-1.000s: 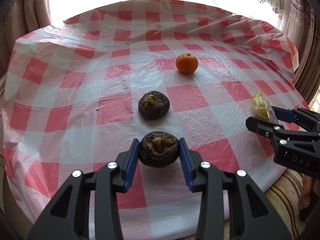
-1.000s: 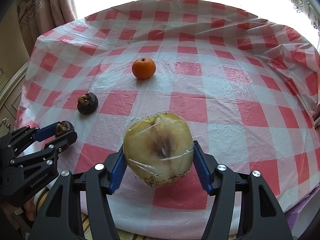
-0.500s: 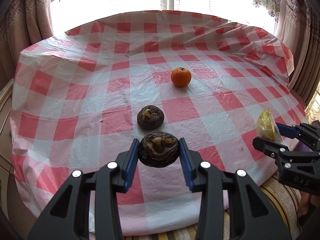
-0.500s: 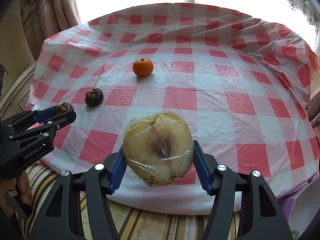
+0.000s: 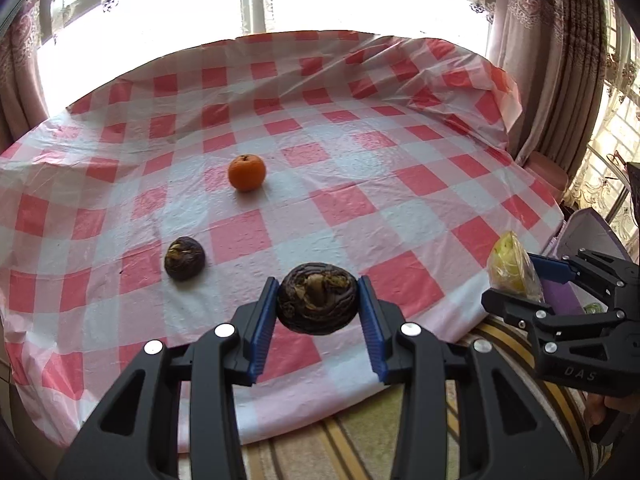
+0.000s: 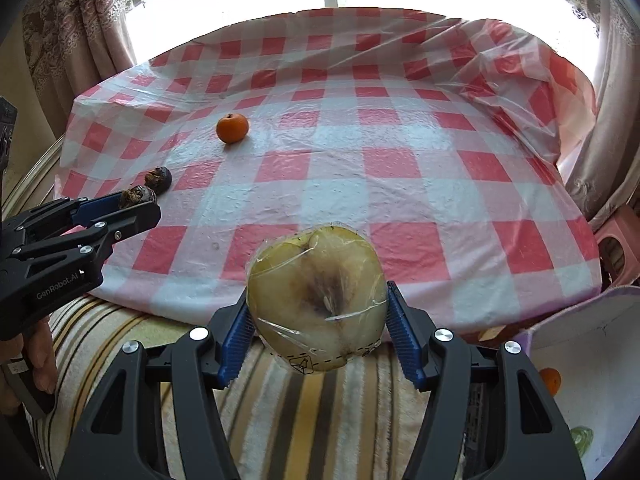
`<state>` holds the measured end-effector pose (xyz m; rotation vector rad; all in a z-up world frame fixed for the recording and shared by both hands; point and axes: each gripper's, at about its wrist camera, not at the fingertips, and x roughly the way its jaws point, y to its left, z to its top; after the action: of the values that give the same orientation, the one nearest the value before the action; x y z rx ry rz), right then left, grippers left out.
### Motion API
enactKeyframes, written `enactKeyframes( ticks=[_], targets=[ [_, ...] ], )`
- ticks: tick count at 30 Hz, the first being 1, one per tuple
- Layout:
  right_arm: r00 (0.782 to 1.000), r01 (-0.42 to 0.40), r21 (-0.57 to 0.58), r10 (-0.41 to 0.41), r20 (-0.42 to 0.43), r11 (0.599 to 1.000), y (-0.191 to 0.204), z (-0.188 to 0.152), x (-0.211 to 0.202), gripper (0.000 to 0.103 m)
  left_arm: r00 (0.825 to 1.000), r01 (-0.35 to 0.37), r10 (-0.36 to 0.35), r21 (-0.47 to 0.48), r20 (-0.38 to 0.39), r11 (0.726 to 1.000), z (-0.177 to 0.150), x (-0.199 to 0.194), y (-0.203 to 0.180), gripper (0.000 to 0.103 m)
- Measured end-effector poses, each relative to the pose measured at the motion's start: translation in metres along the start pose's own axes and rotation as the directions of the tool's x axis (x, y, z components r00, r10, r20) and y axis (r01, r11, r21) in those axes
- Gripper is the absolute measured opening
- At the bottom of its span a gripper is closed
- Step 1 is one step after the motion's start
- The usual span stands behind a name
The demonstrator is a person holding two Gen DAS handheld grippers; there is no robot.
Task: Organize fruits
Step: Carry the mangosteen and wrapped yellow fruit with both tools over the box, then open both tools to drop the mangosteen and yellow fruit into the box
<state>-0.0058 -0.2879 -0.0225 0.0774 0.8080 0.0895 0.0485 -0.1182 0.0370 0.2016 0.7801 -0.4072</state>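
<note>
A round surface (image 5: pixel 400 208) w/ a red-and-white checked plastic cloth is filling most of both views, w/ curtained windows behind it. At lower right in the right wrist view, a white container (image 6: pixel 592 364) is sitting off the surface's edge, w/ an orange fruit and something green inside; prob the drop spot, though that is a guess.

The right hand-held gripper (image 6: pixel 318 316) is clamping a halved apple in cling film (image 6: pixel 316 300), cut face toward the camera, and holding it past the near edge, over a striped fabric (image 6: pixel 280 400). The left hand-held gripper (image 5: pixel 318 304) is gripping a dark wrinkled fruit (image 5: pixel 318 298) between its blue pads, above the near edge.

On the cloth, an orange (image 5: pixel 247 172) is sitting toward the middle. A second dark fruit (image 5: pixel 185 258) is lying nearer the edge, well apart from the orange.

Risks from here: the film is slick, so the apple half could be slipping or rotating in the jaws if swung fast. The dark fruit looks soft; too hard a squeeze could be crushing it. Both grippers are near each other, so they could be colliding en route to the container.
</note>
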Motion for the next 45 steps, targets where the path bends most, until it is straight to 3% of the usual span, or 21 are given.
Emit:
enactKeyframes(
  ticks=[6, 11, 15, 19, 25, 27, 34, 45],
  targets=[
    [0.998, 0.068, 0.065, -0.068, 0.003, 0.996, -0.05, -0.024, -0.031, 0.06, 0.994, 0.109, -0.108, 0.104, -0.012, 0.989, 0.01, 0.005, -0.065, 0.04],
    [0.991, 0.133, 0.128, -0.133, -0.01, 0.983, -0.094, -0.046, -0.058, 0.061, 0.976, 0.217, -0.211, 0.221, -0.05, 0.951, 0.009, 0.011, -0.134, 0.04],
    [0.98, 0.2, 0.176, -0.197, -0.036, 0.964, -0.13, -0.064, -0.072, 0.061, 0.95, 0.312, -0.297, 0.302, -0.096, 0.901, 0.005, 0.012, -0.188, 0.04],
    [0.961, 0.275, 0.215, -0.263, -0.084, 0.937, -0.165, -0.08, -0.078, 0.061, 0.921, 0.39, -0.358, 0.391, -0.153, 0.834, -0.003, 0.014, -0.24, 0.04],
    [0.923, 0.373, 0.207, -0.339, -0.182, 0.904, -0.198, -0.104, -0.076, 0.061, 0.886, 0.463, -0.392, 0.473, -0.247, 0.75, -0.022, 0.024, -0.299, 0.04],
    [0.913, 0.39, 0.206, -0.348, -0.211, 0.898, -0.205, -0.11, -0.073, 0.061, 0.877, 0.481, -0.396, 0.471, -0.273, 0.739, -0.026, 0.03, -0.31, 0.04],
    [0.873, 0.439, 0.152, -0.381, -0.305, 0.885, -0.213, -0.127, -0.055, 0.061, 0.872, 0.488, -0.374, 0.49, -0.317, 0.722, -0.039, 0.045, -0.328, 0.04],
    [0.865, 0.443, 0.142, -0.381, -0.326, 0.885, -0.216, -0.134, -0.047, 0.062, 0.859, 0.504, -0.349, 0.495, -0.375, 0.708, -0.051, 0.06, -0.332, 0.041]
  ],
)
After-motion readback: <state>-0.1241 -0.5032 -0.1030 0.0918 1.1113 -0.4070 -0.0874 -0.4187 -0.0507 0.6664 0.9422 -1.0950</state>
